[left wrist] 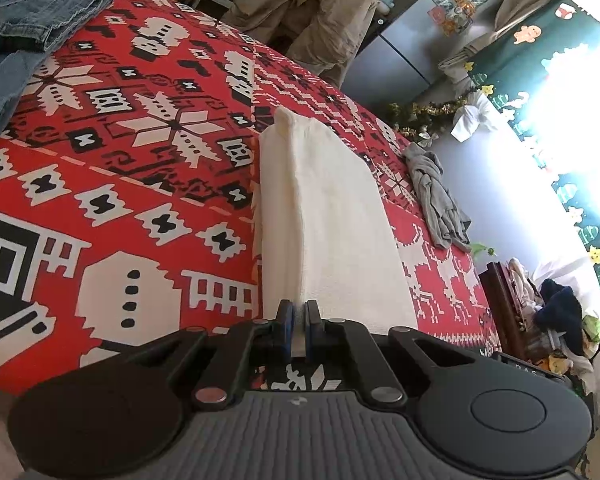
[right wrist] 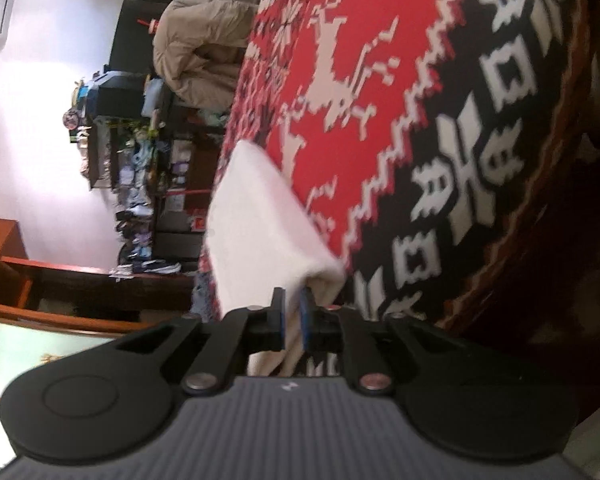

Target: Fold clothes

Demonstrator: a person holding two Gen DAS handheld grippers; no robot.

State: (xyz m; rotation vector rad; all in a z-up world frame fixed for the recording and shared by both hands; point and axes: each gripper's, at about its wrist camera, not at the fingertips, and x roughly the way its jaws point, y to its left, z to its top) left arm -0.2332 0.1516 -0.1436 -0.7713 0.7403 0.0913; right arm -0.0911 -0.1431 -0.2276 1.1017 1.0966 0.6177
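- We see the left gripper [left wrist: 299, 312] clamped on the near edge of the white cloth [left wrist: 328, 216], which lies on the red patterned bedspread [left wrist: 140, 184].
- The cloth's long axis runs from the jaws toward twelve o'clock, its far corner standing up.
- The right gripper [right wrist: 294, 304] pinches another edge of the same cloth [right wrist: 252, 216], which stretches toward eleven o'clock.
- We judge both hands equally near; the fold turns on that long axis.
- Folded jeans [left wrist: 32, 16] lie at ten o'clock, well apart.
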